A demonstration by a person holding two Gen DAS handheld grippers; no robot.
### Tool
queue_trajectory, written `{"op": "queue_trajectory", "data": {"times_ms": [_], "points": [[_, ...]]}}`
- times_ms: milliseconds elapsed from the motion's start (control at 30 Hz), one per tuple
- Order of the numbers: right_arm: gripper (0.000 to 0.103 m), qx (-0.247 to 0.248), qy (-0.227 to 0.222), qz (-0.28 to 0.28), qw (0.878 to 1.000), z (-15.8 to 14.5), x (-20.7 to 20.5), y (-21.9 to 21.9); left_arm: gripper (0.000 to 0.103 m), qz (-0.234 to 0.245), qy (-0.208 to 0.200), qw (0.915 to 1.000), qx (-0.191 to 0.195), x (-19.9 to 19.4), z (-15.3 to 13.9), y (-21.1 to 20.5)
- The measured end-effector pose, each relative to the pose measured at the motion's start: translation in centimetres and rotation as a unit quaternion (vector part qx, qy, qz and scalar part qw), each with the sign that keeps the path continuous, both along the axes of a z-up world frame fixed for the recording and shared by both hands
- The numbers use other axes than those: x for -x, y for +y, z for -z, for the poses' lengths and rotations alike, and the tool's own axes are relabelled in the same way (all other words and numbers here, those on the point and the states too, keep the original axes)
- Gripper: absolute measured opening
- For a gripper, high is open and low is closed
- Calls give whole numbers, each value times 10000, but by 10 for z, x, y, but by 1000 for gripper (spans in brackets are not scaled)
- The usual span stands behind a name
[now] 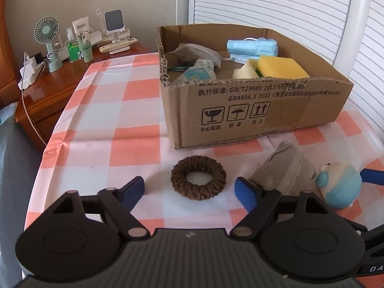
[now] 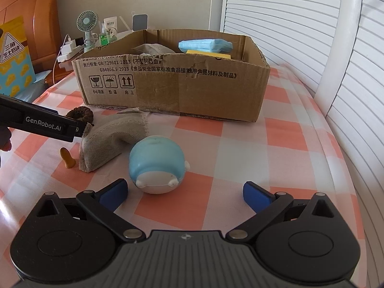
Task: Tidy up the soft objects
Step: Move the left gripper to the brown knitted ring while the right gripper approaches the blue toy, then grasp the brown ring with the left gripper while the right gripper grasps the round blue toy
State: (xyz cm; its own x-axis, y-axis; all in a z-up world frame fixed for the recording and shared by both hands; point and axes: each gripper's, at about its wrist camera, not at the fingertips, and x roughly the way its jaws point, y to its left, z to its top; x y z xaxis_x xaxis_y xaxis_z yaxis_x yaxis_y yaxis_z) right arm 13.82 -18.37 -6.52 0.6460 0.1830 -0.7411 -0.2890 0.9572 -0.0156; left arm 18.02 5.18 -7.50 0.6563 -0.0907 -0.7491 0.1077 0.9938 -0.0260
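Note:
A brown knitted hair tie (image 1: 198, 178) lies on the checked cloth just ahead of my open left gripper (image 1: 189, 189); it also shows in the right wrist view (image 2: 80, 114). A grey sock (image 1: 285, 171) (image 2: 110, 140) lies to its right. A blue and white soft toy (image 2: 156, 165) (image 1: 338, 188) lies just ahead of my open right gripper (image 2: 184, 192), nearer its left finger. The cardboard box (image 1: 252, 110) (image 2: 172, 88) behind holds blue face masks (image 1: 252, 46), a yellow sponge (image 1: 282, 67), a grey cloth (image 1: 196, 52) and other soft items.
A small orange piece (image 2: 66, 159) lies left of the sock. A wooden bedside table (image 1: 60, 81) at the back left carries a fan (image 1: 46, 31), bottles and chargers. White slatted doors (image 1: 276, 2) stand behind the box. The cloth's edge runs along the left.

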Motion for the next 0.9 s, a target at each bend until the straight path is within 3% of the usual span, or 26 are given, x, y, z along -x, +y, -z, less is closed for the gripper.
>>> {"op": "queue_trajectory", "data": {"times_ms": [67,133,367,633,733,900], "points": [[103,0,9,-5,10000,0,0,0,59,19,-62,10000,8,0,-2,-3],[103,10,38,-50,10000,-1,-1,1,54,4,-89,10000,16,0,-3,-4],[100,43,0,-377,9993,-2,-4,13,52,-24,-144,9999,21,3,-3,-3],[67,125,-160,-628,9978,-10,-7,23,52,3,-153,9999,8,3,-3,-4],[54,164,-162,-660,9976,-12,-7,24,46,63,-163,9998,17,3,-4,-3],[53,90,-169,-585,9981,-16,-3,21,40,110,-134,9998,12,5,-5,-1]]}}
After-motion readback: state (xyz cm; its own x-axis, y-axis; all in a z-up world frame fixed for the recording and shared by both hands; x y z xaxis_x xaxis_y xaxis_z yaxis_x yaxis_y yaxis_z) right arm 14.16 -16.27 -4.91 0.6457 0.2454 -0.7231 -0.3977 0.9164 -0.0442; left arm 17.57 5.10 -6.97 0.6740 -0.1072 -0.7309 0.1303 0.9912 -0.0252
